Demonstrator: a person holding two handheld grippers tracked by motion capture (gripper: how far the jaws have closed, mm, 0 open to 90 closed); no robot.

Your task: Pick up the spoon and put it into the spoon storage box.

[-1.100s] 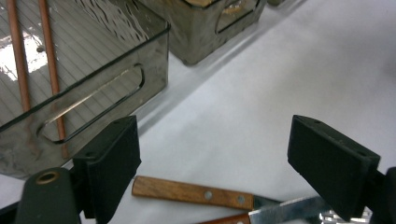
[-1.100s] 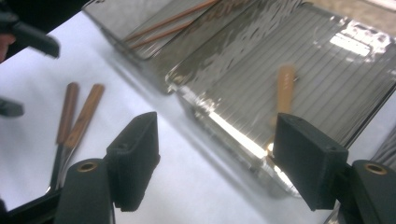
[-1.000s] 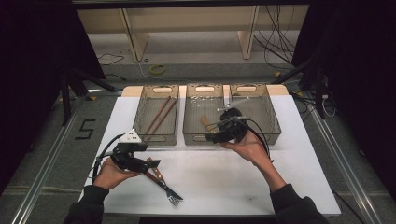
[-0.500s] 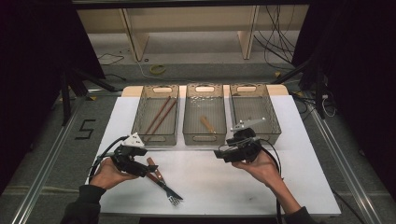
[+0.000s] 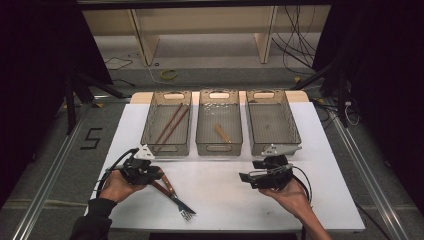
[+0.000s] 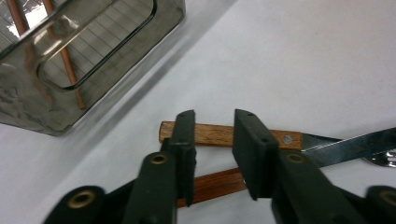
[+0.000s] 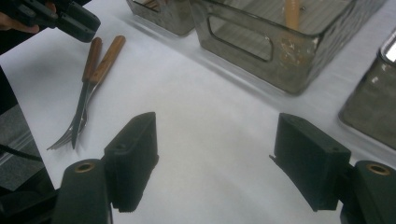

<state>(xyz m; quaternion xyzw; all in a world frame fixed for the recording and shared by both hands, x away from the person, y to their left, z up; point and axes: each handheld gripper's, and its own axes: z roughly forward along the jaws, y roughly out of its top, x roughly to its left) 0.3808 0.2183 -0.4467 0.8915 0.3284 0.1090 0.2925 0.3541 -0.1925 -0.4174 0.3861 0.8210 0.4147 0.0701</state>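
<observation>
A fork and a knife (image 5: 172, 192) with wooden handles (image 6: 219, 134) lie crossed on the white table, front left. My left gripper (image 5: 156, 176) sits low over the handle ends. Its jaws (image 6: 214, 119) have just been closing and stand narrow, with both handles running under the gap. I see no pad pressing on the wood. My right gripper (image 5: 247, 177) hovers front right, pointing left, open wide (image 7: 215, 158) with bare table between the fingers. From there the cutlery (image 7: 88, 88) and the left gripper (image 7: 70, 21) lie ahead to the left.
Three clear trays stand in a row at the back. The left tray (image 5: 165, 148) holds two chopsticks (image 5: 170, 122), the middle tray (image 5: 219, 148) a short wooden piece (image 5: 221, 132), and the right tray (image 5: 295, 125) nothing. The table's near edge is close to both hands.
My right gripper has drawn back from over the middle tray towards the front of the table and sunk lower. The left hand stayed over the cutlery handles.
</observation>
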